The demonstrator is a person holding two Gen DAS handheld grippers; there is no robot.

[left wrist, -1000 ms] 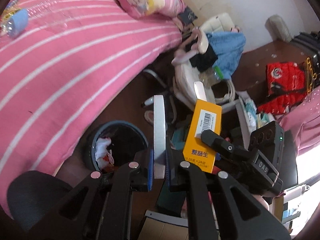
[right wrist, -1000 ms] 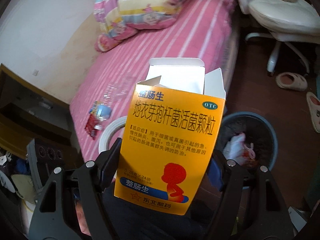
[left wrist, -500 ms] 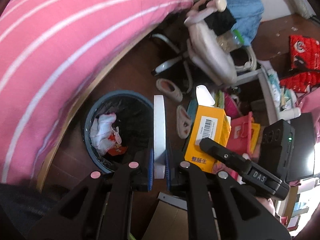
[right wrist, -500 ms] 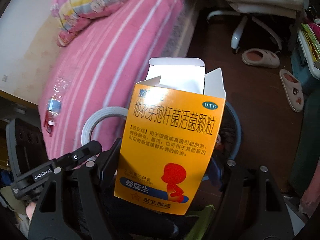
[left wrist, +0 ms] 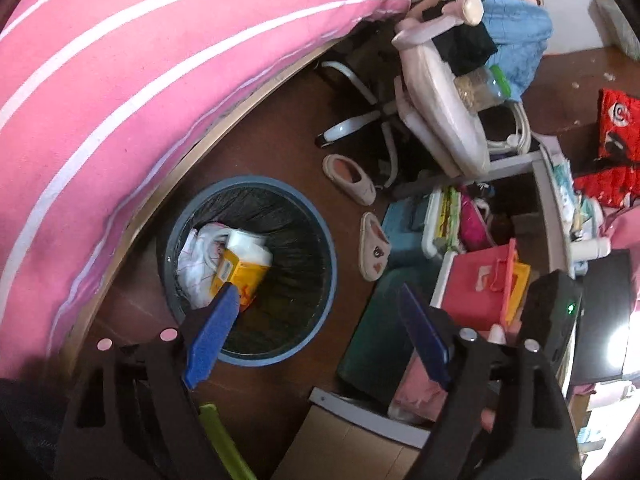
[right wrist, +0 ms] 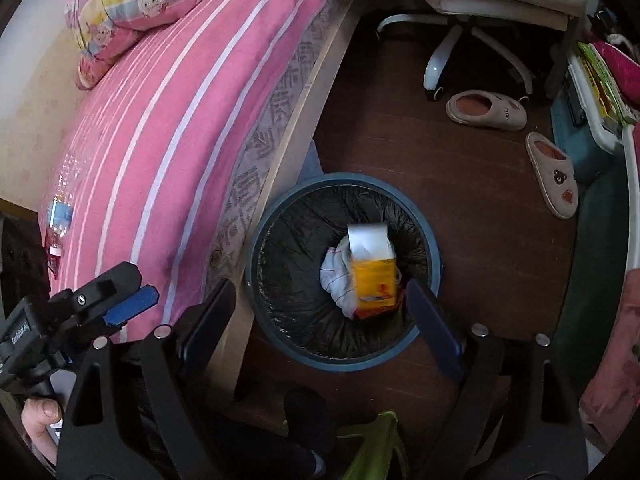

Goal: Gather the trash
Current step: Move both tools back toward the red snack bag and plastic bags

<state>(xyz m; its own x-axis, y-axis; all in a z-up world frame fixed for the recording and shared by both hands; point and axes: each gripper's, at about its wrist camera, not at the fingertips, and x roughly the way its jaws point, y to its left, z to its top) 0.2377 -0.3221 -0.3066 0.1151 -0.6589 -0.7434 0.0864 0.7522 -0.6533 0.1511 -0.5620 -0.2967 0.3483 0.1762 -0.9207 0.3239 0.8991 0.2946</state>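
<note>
Now both my tongs, the left gripper and right gripper, had just opened wide and held nothing; the orange box lay in the bin directly below them.

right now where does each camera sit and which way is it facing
Left wrist view: sits on the left gripper, angled down at the trash bin beside the bed; its two open blue-padded fingers show, with fingertips of the other hand at right.
Right wrist view: sits on the right gripper, looking steeply down into the bin; its open fingers show, also the left gripper at lower left and a thumb.
Shared: the bin with the orange medicine box inside, the bed, two slippers, the chair base.
</note>
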